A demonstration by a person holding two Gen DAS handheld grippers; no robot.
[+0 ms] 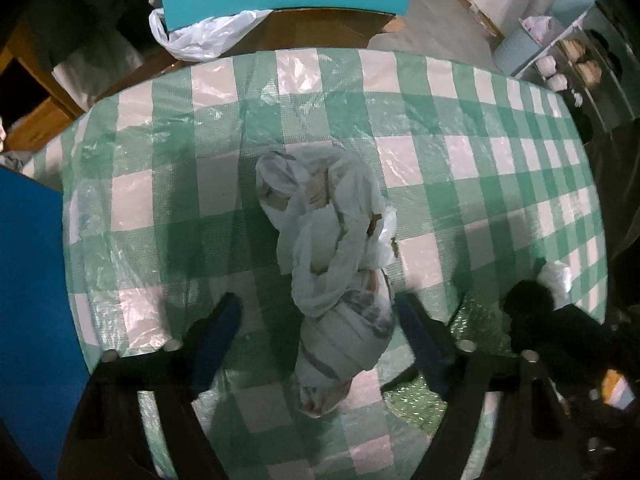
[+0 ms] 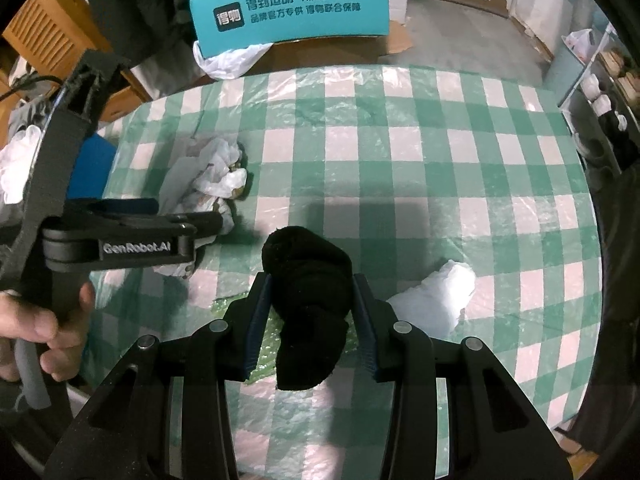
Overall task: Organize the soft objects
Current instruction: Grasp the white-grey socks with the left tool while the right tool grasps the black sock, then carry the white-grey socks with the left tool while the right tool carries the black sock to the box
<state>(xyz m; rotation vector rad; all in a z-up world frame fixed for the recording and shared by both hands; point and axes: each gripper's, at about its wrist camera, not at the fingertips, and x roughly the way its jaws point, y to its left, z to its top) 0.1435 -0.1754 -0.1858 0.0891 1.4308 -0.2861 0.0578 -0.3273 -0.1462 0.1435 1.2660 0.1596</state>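
Observation:
A crumpled white and grey cloth bundle (image 1: 340, 280) lies on the green-and-white check tablecloth (image 1: 460, 128). My left gripper (image 1: 318, 300) points straight down over it and stands open, the bundle between its fingers; the right finger is close against the cloth and the left finger stands well clear. In the right wrist view my right gripper (image 2: 312, 280) is shut on a rolled black sock (image 2: 308, 292), held just above the table. That view also shows the left gripper (image 2: 180, 216) over the white bundle (image 2: 216, 176), with a hand (image 2: 40, 320) on its handle.
A white soft item (image 2: 436, 292) lies to the right of the black sock. A shiny green patch (image 2: 240, 320) sits beneath the right gripper. Beyond the far table edge stand a teal printed box (image 2: 288, 8) and a white plastic bag (image 2: 228, 60). Shelves (image 2: 600, 92) stand at the right.

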